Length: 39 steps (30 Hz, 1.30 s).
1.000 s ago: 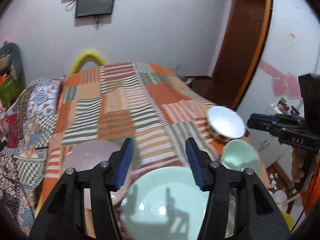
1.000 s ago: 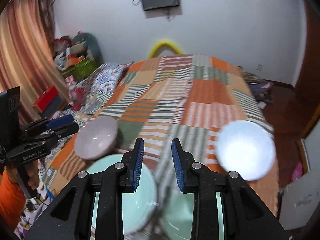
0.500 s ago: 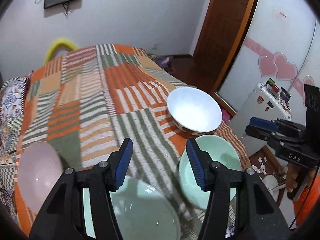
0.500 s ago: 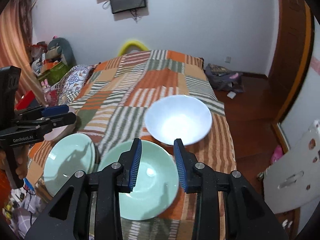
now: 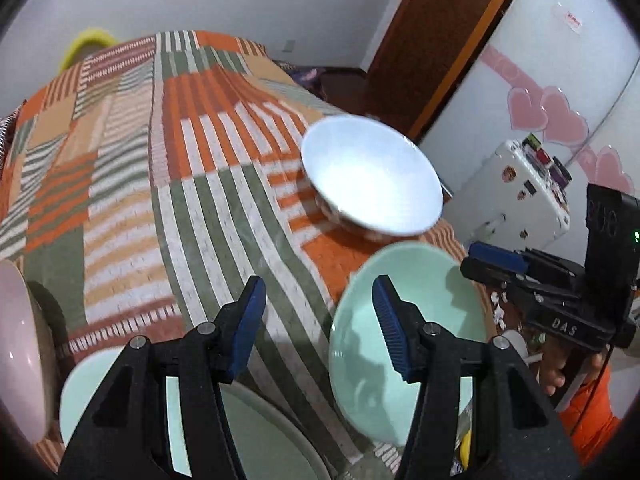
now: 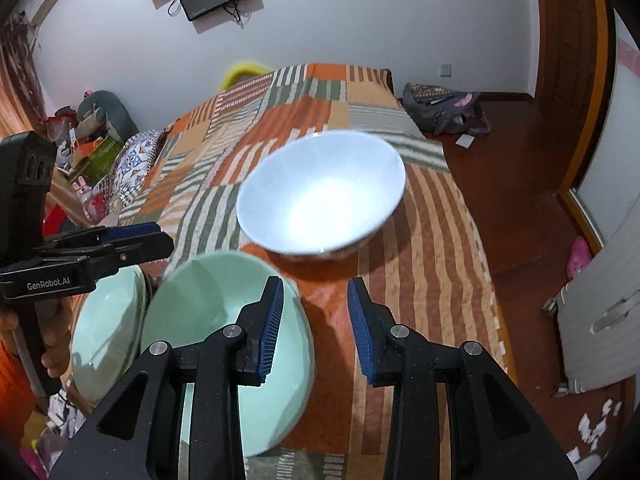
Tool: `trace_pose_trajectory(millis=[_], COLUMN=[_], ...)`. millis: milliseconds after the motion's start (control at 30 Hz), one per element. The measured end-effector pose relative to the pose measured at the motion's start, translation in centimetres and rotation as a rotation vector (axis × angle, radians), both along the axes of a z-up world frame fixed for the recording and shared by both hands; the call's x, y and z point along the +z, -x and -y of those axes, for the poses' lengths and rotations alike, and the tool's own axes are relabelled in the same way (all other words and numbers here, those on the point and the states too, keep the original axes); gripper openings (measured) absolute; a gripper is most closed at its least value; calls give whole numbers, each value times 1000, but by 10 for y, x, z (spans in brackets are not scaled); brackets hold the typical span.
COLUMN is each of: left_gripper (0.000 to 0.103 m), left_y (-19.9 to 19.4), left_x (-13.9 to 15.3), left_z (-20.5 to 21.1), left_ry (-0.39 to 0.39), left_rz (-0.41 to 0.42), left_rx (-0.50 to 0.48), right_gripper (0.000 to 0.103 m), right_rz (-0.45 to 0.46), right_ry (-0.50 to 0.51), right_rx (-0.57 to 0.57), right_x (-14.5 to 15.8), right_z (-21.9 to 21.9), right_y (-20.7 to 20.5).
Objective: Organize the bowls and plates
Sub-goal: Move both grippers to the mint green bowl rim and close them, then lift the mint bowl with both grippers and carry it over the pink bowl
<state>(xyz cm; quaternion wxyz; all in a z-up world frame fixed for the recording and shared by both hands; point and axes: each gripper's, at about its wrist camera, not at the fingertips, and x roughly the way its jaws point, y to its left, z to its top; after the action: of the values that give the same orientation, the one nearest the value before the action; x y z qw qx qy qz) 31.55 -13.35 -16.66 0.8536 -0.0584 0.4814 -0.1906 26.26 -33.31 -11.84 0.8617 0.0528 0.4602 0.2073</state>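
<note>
Now, through the left wrist view, we see our left hand-held gripper (image 5: 318, 322) hanging partly open with nothing between its jaws, over the striped bed cover (image 5: 192, 184). At four o'clock from it sits a mint green bowl (image 5: 408, 344), with the white bowl (image 5: 372, 176) just beyond at one o'clock. A second green dish (image 5: 248, 432) lies under the fingers at six o'clock, and a pink bowl (image 5: 20, 352) shows at the nine o'clock edge. Our right hand-held gripper (image 5: 496, 258) reaches in from three o'clock.

Next, through the right wrist view, our right hand-held gripper (image 6: 314, 322) stands narrow and empty; its jaws have just been opening slightly. Its left finger hangs over the mint green bowl's (image 6: 208, 312) rim, the right finger over bare cover. The white bowl (image 6: 320, 200) rests at twelve o'clock, the second green dish (image 6: 106, 328) at nine.

We judge this the approach step: nothing is gripped or stacked yet. Next we should straddle a rim, close, then nest like with like.
</note>
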Motion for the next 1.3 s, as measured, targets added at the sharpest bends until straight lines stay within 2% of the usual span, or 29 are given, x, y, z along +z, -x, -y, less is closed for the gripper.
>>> trace_pose_trajectory(millis=[267,400,467,500,533,667,700,933,1033,1300], left_gripper=[54,43,41,36,30,18,16,16,16,16], left_y=[18,24,28,30,32,36,36,43,47,63], left_x=[-10,-18,-26,-28,-31,-37,-37,-30,-22,19], left_z=[10,11,10,9,9,8,9,16,15,-21], left_ry=[-7,12,11,15,19,31,32,-7,8,33], left_rz=[-31,-70,-102,-111,-121,-146,-146,-89,-65,60], left_rx=[-62,-80,-78,-85,-94,-113,-114,-118,-119,-52], right_gripper=[30,30,30,30,27,14,14,14,14,14], right_rz=[-43,-72,-85,-93,-99,-112,-112,-85,-62,8], right_ry=[-16,-42,-42,-41,-40,-52,-52,-32,-20,-27], right_rx=[9,21,35,41,51,68,67,53,50,72], right_x=[-11,-17,-20,-22,-24,-30,-30,-21,-14,19], right_z=[9,8,6,4,2,-1,-1,-5,-6,-25], right_y=[18,18,20,20,23,26,26,30,31,29])
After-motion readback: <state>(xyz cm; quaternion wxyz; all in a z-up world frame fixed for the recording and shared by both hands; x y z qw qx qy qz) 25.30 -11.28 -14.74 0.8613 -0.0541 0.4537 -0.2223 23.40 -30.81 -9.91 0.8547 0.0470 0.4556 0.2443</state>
